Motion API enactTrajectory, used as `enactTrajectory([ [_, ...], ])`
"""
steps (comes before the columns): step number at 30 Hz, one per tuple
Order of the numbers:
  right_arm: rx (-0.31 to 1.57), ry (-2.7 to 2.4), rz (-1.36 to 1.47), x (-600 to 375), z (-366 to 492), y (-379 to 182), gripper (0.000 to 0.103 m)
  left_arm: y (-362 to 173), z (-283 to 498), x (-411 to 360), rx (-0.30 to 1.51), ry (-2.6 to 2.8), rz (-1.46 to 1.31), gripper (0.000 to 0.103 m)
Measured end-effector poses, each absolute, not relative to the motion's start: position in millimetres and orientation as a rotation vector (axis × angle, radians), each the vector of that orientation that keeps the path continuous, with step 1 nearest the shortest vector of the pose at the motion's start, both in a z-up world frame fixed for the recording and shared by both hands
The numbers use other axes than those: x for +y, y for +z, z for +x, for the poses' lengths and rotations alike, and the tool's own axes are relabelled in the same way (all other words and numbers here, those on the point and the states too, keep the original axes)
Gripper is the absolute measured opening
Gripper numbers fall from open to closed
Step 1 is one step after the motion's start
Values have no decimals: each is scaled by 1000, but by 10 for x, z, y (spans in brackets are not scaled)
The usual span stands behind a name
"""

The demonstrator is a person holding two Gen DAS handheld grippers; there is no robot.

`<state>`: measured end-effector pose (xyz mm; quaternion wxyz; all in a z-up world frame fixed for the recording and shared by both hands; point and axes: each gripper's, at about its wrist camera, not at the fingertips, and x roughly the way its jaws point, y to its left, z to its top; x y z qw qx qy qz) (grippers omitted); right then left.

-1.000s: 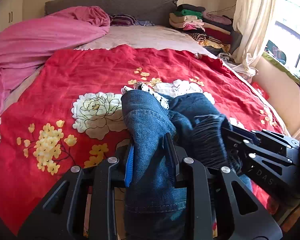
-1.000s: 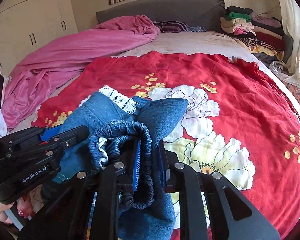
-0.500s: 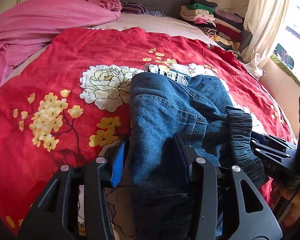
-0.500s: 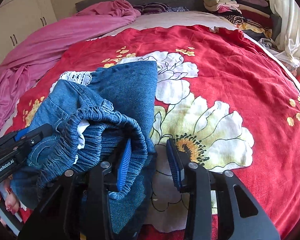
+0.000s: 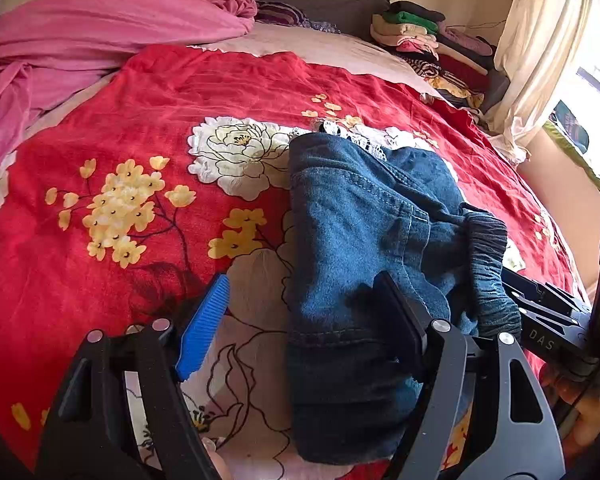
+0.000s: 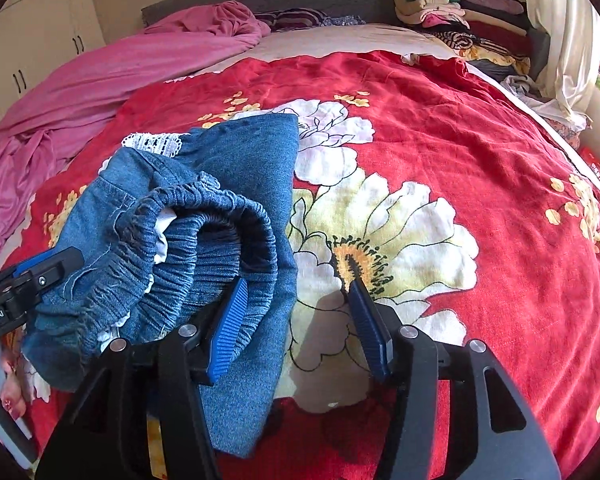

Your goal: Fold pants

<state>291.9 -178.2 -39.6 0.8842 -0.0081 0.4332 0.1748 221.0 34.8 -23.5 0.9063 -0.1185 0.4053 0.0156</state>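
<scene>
The blue denim pants (image 5: pixel 360 248) lie in a folded bundle on the red flowered bedspread (image 5: pixel 140 120), white lace hem at the far end. My left gripper (image 5: pixel 300 312) is open, its jaws wide apart; the near end of the pants lies between them against the right finger. In the right wrist view the pants (image 6: pixel 204 216) lie at lower left, elastic waistband curled on top. My right gripper (image 6: pixel 296 312) is open; its left finger touches the pants' right edge and bedspread shows between the fingers.
A pink blanket (image 5: pixel 80 40) is heaped at the far left of the bed. A stack of folded clothes (image 5: pixel 428 40) sits at the far right by the headboard, next to a curtain (image 5: pixel 540 40) and window. White wardrobes (image 6: pixel 32 32) stand to the left.
Both grippers were shut on the pants a second ago; both have opened and let go. The pants have dropped onto the bedspread and lie flatter.
</scene>
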Motion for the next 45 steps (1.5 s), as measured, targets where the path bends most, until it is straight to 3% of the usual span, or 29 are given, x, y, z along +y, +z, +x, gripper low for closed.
enactTrajectory([
  [10,873,351,-8,-1915,2643,-295,60,-156,2003,396,829,35,-250,81],
  [14,863,361,7,-1955,2561,-249,71,-124,1944,402,826,35,-249,84],
  [22,791,369,-1,-1927,2414,-59,71,16,1866,381,797,43,-234,93],
  [32,731,362,15,-1973,2323,175,71,155,1795,357,775,50,-219,93],
  [33,729,364,17,-1973,2315,191,73,170,1786,352,773,49,-219,93],
  [34,721,362,22,-1977,2300,210,98,179,1781,351,771,48,-218,93],
  [45,668,369,23,-1966,2164,402,98,318,1672,322,742,47,-209,93],
])
